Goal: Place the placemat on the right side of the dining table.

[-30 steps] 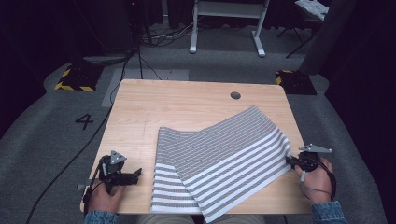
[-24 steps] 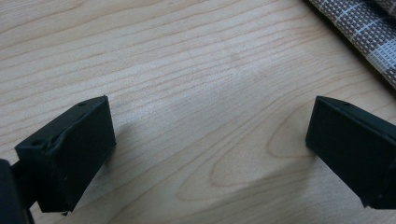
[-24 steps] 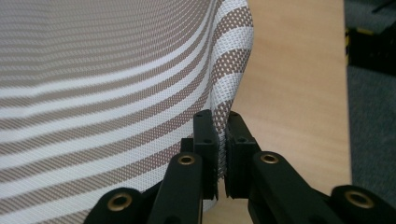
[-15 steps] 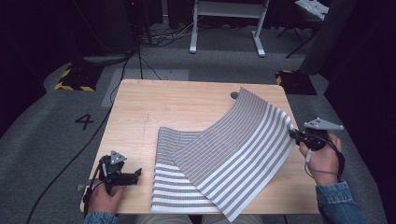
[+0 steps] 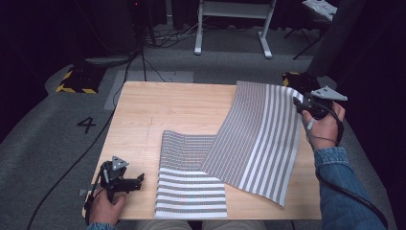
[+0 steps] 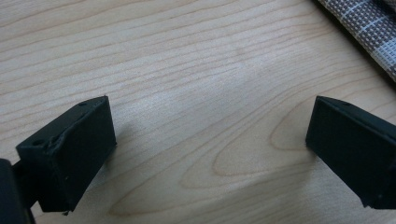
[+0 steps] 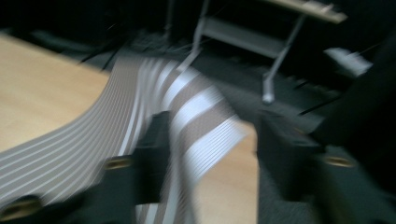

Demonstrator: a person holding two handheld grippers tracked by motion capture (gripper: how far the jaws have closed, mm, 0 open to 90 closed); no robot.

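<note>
We see the grey-and-white striped mat (image 5: 249,143) lifted at right (half folded); both grippers' fingers apart.

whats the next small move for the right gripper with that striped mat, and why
Probably draw the right gripper clear to the right. Its jaws have just been opening, and in the right gripper view they stand apart with the grey-and-white striped woven mat's lifted edge loose between them. The mat still arches off the light wooden table, so it should drop flat once freed.

Cloth (image 5: 225,163) on table (image 5: 143,120) — right half lifted
</note>
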